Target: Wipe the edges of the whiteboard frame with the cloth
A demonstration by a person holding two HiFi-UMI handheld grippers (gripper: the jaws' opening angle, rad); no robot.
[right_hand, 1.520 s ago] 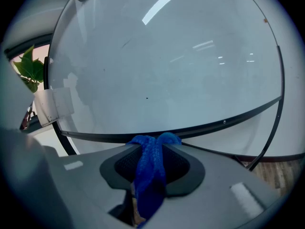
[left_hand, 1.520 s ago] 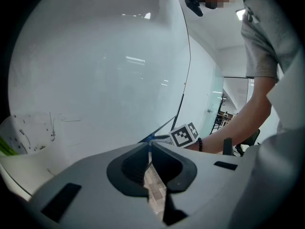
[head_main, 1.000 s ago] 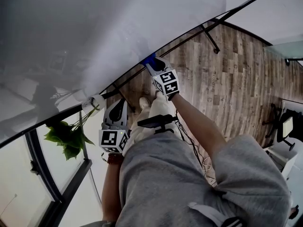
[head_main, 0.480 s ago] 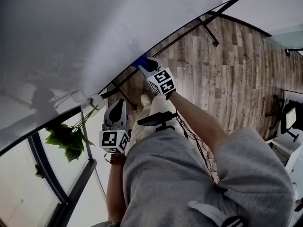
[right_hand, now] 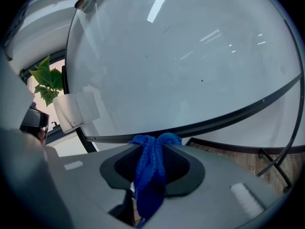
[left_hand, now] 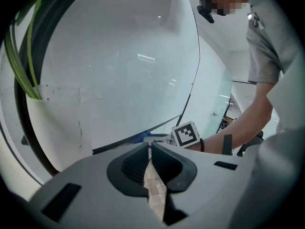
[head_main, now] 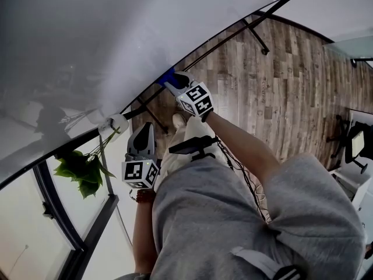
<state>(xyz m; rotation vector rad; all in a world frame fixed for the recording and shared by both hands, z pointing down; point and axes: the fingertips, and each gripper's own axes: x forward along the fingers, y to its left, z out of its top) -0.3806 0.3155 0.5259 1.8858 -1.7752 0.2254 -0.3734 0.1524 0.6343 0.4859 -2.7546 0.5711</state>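
The blue cloth (right_hand: 148, 175) was bunched into a thick fold and pinched between the jaws of the right gripper (head_main: 173, 85), with a small loop of it standing out past the tips and the rest hanging down behind them. That loop sat right at the dark lower edge of the whiteboard frame (right_hand: 214, 120). From the head view it appeared to touch the frame, though actual contact could not be confirmed.

The cloth looked soft, light and limp, with a looped weave that should drag well along a narrow rail. It would likely fold away under pressure rather than push back, so the hold belonged close to the working end, as it was here, leaving only a short tuft free. A longer tail would probably flop and miss the edge.

The frame itself read as thin, stiff and smooth, bordering the glossy whiteboard (right_hand: 181, 56).

The left gripper (left_hand: 149, 149) hung low at the person's side, well apart from the frame. Its jaws were drawn almost together with nothing in the slit between them.

Beyond lay the wood-patterned floor (head_main: 280, 86). A leafy plant (head_main: 81, 171) stood near the board's lower left corner.
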